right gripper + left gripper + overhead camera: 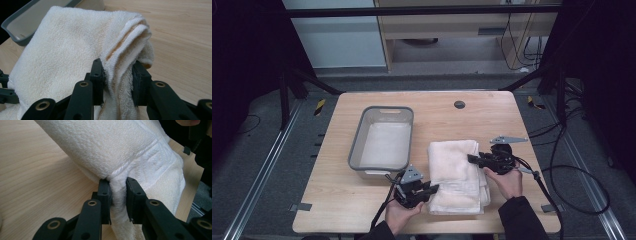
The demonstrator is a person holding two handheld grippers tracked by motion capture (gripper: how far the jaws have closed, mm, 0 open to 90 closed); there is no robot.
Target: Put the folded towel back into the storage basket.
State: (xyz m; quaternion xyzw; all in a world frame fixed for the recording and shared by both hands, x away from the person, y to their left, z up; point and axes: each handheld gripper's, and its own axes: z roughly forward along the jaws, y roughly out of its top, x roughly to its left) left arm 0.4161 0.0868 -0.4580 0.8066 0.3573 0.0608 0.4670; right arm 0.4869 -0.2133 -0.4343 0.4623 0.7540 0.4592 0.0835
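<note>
A folded cream-white terry towel (458,175) lay on the pale wooden tabletop (492,112), toward the person's side and right of the middle. Just to its left, apart from it, stood a grey rectangular plastic basin (383,137) with a pale inside.

The left hand-held gripper (433,188) met the towel at its near left edge. In the left gripper view its two black jaws were pressed onto a bunched fold of the cloth (117,195), pinching it between the pads, with a woven band of the towel running off to the right and the rest of the cloth rising over the tabletop (32,175).

The right hand-held gripper (472,159) gripped the towel at its right edge, about halfway along. In the right gripper view its jaws were clamped on several stacked layers of the folded edge (120,75), the fringe of loops showing between the pads. Beyond the towel in that view the corner of the basin (22,25) sat at upper left, and the bare tabletop (180,32) stretched to the right.

A small dark round plug (459,104) sat in the tabletop near its far edge, well apart from the towel.
</note>
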